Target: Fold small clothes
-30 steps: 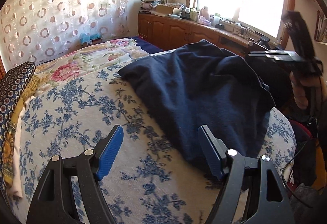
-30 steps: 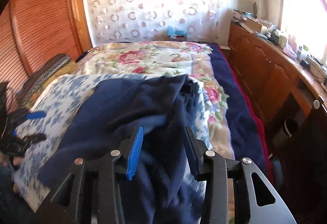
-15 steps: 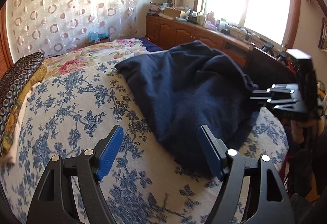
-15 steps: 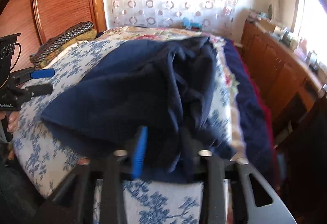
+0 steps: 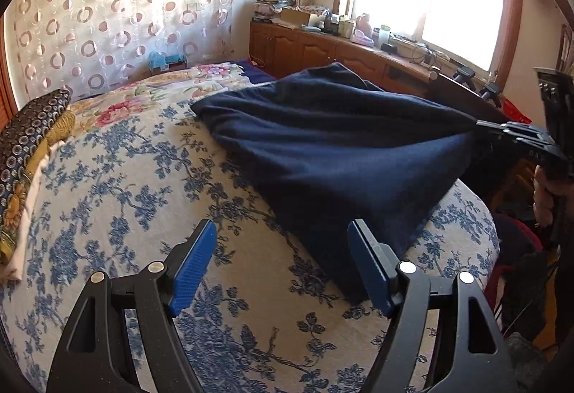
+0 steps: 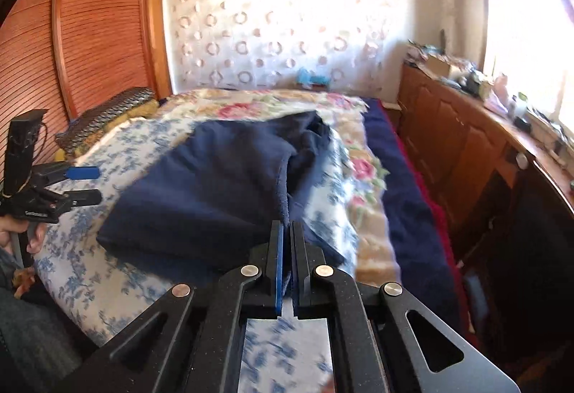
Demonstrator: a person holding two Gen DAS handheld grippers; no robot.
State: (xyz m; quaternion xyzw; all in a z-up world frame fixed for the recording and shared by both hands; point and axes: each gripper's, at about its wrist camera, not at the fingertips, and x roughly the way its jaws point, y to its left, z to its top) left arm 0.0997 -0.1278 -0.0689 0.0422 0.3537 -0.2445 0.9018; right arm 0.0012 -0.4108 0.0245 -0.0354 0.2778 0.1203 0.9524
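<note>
A dark navy garment lies bunched on the blue-flowered bedspread. My left gripper is open and empty, just above the bedspread at the garment's near corner. My right gripper is shut on an edge of the navy garment and pulls it taut. In the left wrist view the right gripper pinches the cloth at the far right. In the right wrist view the left gripper shows open at the left, beside the garment.
Folded patterned bedding lies at the bed's left side. A wooden cabinet with clutter runs under the window on the right. A wooden slatted door stands at the left. A rose-patterned blanket covers the far bed.
My right gripper has shut on the garment's edge and pulled it back, stretching the cloth. My left gripper stayed open and drew back a little from the garment.
</note>
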